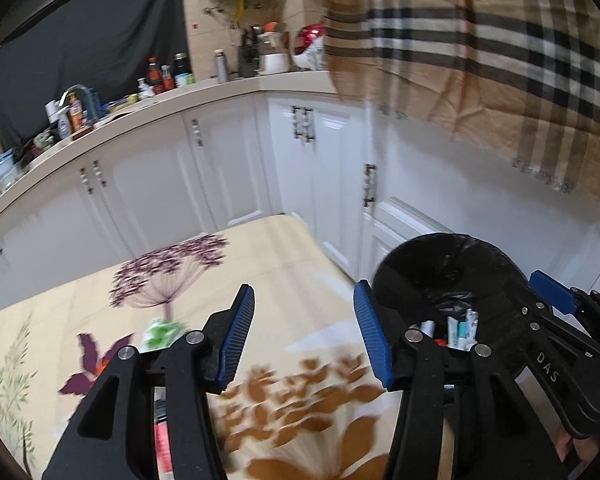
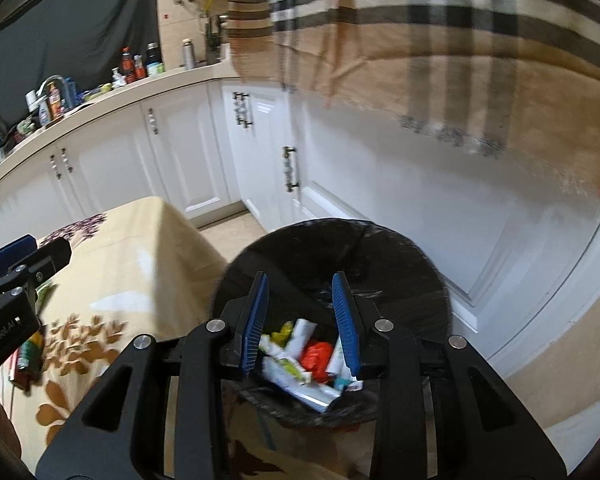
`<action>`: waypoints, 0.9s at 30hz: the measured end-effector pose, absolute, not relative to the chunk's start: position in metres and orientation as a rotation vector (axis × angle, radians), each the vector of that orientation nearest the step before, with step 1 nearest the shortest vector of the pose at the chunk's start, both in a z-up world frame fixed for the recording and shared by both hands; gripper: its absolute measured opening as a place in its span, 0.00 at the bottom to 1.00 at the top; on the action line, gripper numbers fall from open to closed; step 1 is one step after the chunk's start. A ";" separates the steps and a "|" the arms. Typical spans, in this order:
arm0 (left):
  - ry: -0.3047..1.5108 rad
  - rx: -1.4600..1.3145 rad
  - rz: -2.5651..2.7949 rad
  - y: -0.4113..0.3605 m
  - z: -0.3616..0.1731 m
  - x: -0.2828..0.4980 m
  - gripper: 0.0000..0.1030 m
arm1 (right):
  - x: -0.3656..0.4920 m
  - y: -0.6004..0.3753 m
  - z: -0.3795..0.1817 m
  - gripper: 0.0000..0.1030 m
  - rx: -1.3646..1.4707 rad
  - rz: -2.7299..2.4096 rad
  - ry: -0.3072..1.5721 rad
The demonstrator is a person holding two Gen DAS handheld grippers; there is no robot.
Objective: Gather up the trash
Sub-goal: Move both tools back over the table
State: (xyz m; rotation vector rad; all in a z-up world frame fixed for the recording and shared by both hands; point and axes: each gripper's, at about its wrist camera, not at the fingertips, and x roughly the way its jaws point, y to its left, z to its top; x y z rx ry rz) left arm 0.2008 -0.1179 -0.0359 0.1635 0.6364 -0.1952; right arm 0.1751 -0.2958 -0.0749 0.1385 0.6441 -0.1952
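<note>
Trash (image 2: 300,354) in bin (image 2: 380,240), below empty right hand-held gripper (image 2: 302,316).

White cabinets (image 1: 236,168) under cluttered counter (image 1: 204,90) — plaid cloth (image 1: 480,48) hanging, floral-clothed table (image 1: 228,280).

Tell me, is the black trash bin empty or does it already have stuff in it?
Not empty. The trash bin holds crumpled wrappers and a red scrap at the bottom, well below its rim.
</note>
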 end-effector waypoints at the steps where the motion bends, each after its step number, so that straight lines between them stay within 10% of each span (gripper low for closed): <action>1: 0.636 0.159 -0.182 -0.110 -0.035 0.198 0.51 | 0.175 -0.289 -0.073 0.31 0.137 -0.181 0.644; 27: 0.717 0.026 0.189 0.084 -0.057 0.150 0.52 | 0.173 -0.121 -0.066 0.32 -0.011 0.160 0.692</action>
